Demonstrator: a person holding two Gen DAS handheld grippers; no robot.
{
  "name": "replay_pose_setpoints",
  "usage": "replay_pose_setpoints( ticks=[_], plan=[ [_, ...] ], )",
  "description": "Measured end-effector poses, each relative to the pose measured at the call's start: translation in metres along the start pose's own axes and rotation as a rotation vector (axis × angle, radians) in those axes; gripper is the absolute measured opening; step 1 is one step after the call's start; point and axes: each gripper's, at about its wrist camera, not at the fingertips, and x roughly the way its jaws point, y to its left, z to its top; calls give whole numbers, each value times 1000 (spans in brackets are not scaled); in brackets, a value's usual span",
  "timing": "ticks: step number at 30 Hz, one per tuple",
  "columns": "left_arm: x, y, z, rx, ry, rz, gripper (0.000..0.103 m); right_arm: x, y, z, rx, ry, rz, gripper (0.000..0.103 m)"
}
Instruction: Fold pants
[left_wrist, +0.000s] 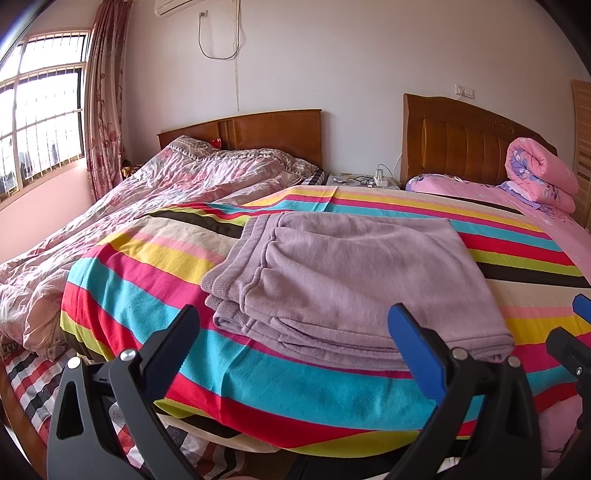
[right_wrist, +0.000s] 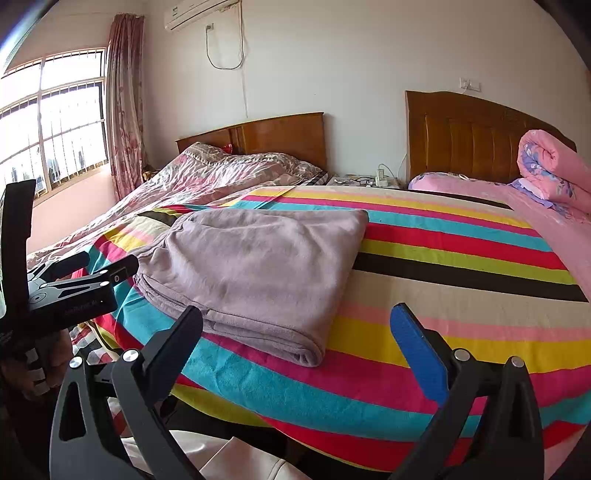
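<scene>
Mauve pants (left_wrist: 343, 280), already folded into a stack on the striped bedspread (left_wrist: 155, 295); left gripper (left_wrist: 295, 325) and right gripper (right_wrist: 295, 325) spread, empty, held near; folding judged finished, at most a tidying press required.

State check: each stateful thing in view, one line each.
Lilac fleece pants: folded in layers, flat on the bed, ungripped.
Striped multicolour bedsheet: spread over the bed.
Pink floral quilt: rolled up by the headboard.
Left gripper: jaws open, empty.
Right gripper: jaws open, empty.
Patterned pink curtain: drawn aside.

Fleecy matt pants (left_wrist: 332, 280) (soft cloth)
</scene>
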Motion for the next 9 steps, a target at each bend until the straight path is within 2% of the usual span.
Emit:
replay_pose_setpoints(
  ticks=[5, 9],
  plan=[
    [4, 3, 1, 4, 22, -5, 102, -1, -2, -1, 8, 0, 7, 98],
    [7, 20, 1, -31, 27, 47, 102, -2, -13, 1, 29, -7, -2, 98]
  ],
)
